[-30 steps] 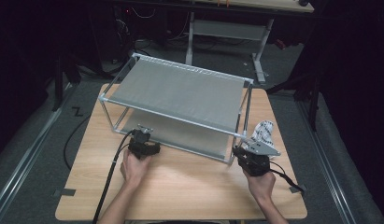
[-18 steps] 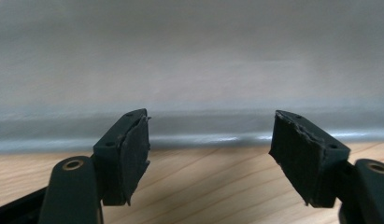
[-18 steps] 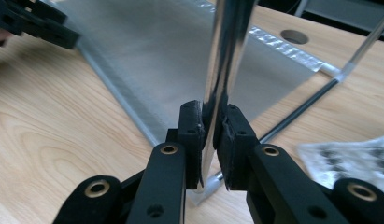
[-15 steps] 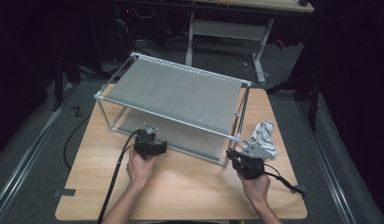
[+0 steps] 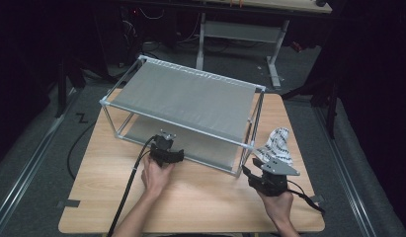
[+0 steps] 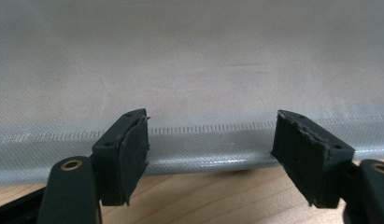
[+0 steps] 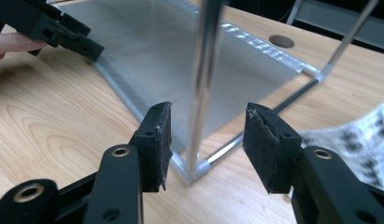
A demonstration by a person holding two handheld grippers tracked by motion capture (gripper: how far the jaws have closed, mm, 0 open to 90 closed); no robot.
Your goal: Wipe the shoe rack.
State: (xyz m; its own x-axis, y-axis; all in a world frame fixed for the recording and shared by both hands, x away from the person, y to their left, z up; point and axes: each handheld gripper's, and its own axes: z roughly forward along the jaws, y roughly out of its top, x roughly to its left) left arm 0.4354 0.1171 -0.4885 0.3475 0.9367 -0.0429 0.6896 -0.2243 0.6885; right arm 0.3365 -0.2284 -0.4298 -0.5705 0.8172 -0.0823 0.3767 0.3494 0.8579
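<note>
**Both grippers parted at the front edge of the wire-frame rack**

A two-tier rack [image 5: 188,106] with grey mesh-fabric shelves is seen from the high view standing on the wooden table [image 5: 205,202], toward its far half. The left gripper [image 5: 166,139] is held at the rack's near bottom rail, the right gripper [image 5: 248,170] just by the near right corner post [image 5: 244,157]. A patterned cloth [image 5: 278,145] lies on the table beside that corner.

What the high view leaves unclear is supplied by the gripper views. In the left gripper view the left gripper [image 6: 208,140] is shown with its jaws wide apart, nothing between the pads; the hemmed front edge of the lower shelf [image 6: 189,154] is seen just beyond them, over the table edge.

In the right gripper view the right gripper [image 7: 206,144] is shown with jaws that have just been opening. The corner post [image 7: 203,84] stands between the pads, touched by neither. The left gripper [image 7: 91,49] is seen farther off at the shelf's edge, and the cloth [image 7: 362,135] at the right.
</note>
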